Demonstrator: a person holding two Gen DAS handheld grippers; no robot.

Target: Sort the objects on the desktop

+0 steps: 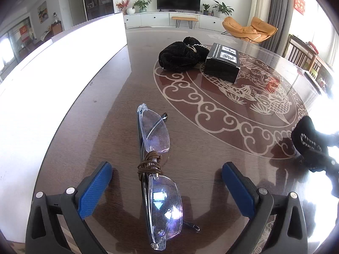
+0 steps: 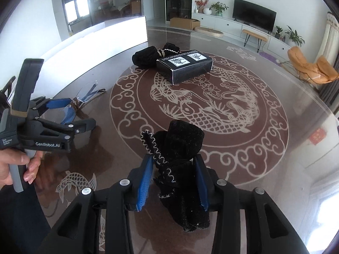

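**Glasses between left tongs, pouch in right**

Left tongs (image 1: 167,182) are standing released, straddling the folded glasses (image 1: 157,167) lying on the table (image 1: 106,110); closing should land on the frame, not the lenses. Right tongs (image 2: 173,180) are gripping a black velvet pouch (image 2: 180,158), angled down over the table. Box (image 2: 186,65) is waiting behind.

We read "GenRobot.AI" on the left gripper (image 2: 70,108) body; the black box (image 2: 184,66) labels stay illegible.
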